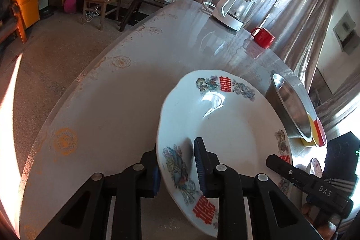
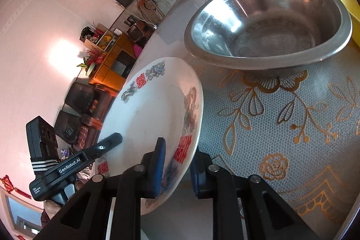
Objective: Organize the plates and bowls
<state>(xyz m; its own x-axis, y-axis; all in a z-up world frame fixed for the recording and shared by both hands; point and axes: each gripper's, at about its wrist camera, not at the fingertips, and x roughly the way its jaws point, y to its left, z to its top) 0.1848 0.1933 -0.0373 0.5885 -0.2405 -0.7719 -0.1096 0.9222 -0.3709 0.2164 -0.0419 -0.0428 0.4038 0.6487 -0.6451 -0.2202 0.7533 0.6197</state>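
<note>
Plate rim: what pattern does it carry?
Plate: white, red double-happiness characters and floral motifs; clearest in left wrist view.

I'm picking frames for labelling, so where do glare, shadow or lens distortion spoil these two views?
Left wrist view: sun glare whitens the left edge and lower right corner, a bright glint sits on the plate, and the table edge bows. Right wrist view: a glare patch washes the pink wall, the steel bowl shows highlights, and the room tilts and curves.

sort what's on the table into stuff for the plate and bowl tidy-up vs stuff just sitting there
Job: white plate, its rim gripped by left gripper and right gripper; steel bowl; yellow dish beside it.

Lying about: glass kettle, red mug.
</note>
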